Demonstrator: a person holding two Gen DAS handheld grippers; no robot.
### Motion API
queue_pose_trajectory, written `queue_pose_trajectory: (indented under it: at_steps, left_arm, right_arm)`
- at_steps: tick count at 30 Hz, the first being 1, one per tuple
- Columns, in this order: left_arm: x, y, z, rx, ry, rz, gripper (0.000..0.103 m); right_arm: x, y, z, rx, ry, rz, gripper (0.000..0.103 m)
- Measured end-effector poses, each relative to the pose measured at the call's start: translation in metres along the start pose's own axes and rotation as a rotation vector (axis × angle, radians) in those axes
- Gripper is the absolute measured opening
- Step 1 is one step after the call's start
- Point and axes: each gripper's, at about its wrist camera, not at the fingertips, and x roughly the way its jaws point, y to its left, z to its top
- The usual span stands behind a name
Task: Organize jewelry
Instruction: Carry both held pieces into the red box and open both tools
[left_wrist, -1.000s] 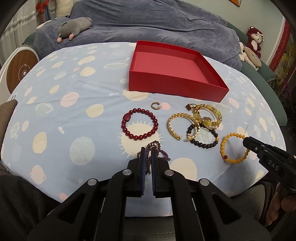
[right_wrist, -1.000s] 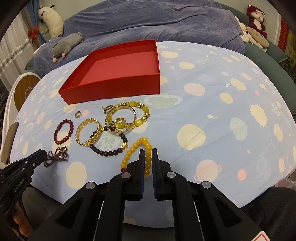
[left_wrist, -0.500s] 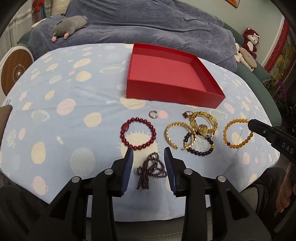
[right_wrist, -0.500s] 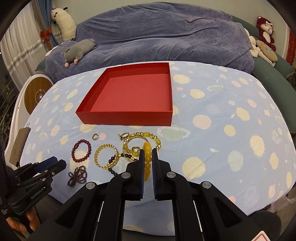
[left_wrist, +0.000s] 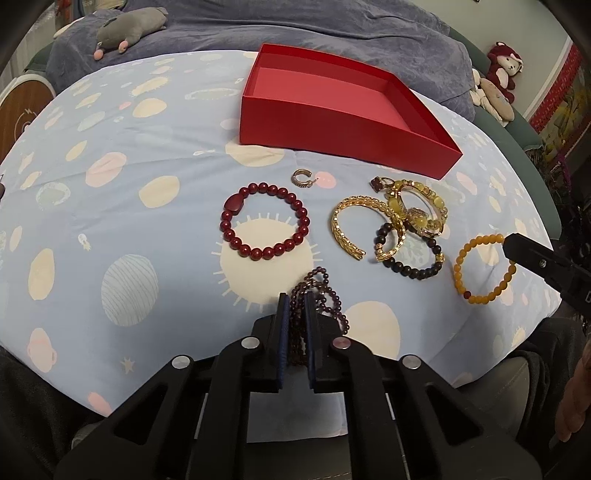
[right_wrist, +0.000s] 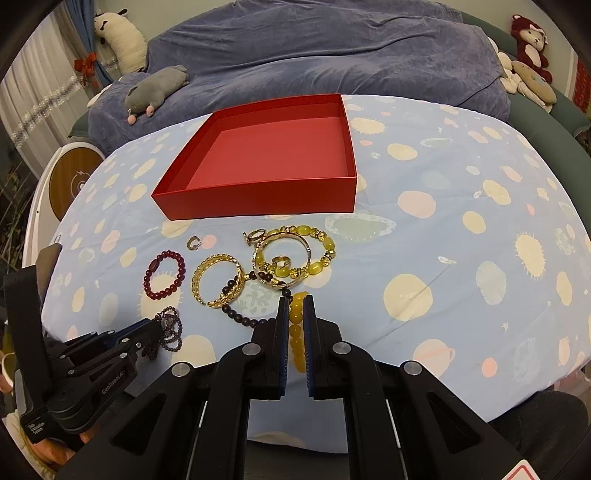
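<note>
My left gripper (left_wrist: 295, 295) is shut on a dark purple bead strand (left_wrist: 320, 291) lying at the near edge of the blue spotted cloth (left_wrist: 110, 192). My right gripper (right_wrist: 296, 298) is shut on an amber bead bracelet (right_wrist: 297, 332), which also shows in the left wrist view (left_wrist: 476, 273). A dark red bead bracelet (left_wrist: 264, 221), a small hoop earring (left_wrist: 303, 178), a gold cuff (left_wrist: 354, 225), a black bead bracelet (left_wrist: 410, 254) and a yellow-gold tangle (left_wrist: 417, 206) lie between the grippers and an empty red box (left_wrist: 332, 107).
A grey-blue blanket (right_wrist: 314, 51) covers the couch behind the cloth. A grey plush mouse (right_wrist: 155, 92) lies at the back left, and more plush toys (right_wrist: 528, 55) at the back right. A round wooden disc (right_wrist: 70, 181) stands off the left edge.
My left gripper, open around the purple strand half a second ago, has shut on it. My right gripper has stayed shut on the amber bracelet.
</note>
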Motion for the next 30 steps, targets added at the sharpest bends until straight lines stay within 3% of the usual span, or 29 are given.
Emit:
queue_pose_trajectory:
  at_steps: [7, 13, 23, 30]
  left_arm:
    - [-0.026, -0.001, 0.01, -0.007, -0.027, -0.027, 0.003]
    - [-0.057, -0.006, 0.044, 0.013, -0.09, -0.054, 0.003]
    - [-0.079, -0.018, 0.149, 0.084, -0.2, -0.065, 0.003]
    - [-0.028, -0.03, 0.234, 0.106, -0.195, -0.071, 0.003]
  right_arm:
    - [-0.013, 0.0, 0.009, 0.007, -0.019, 0.02, 0.007]
    - [-0.025, 0.001, 0.038, -0.003, -0.062, 0.043, 0.007]
    - [-0.017, 0.002, 0.119, -0.006, -0.099, 0.115, 0.007]
    - [0.036, 0.002, 0.201, 0.025, -0.068, 0.198, 0.007]
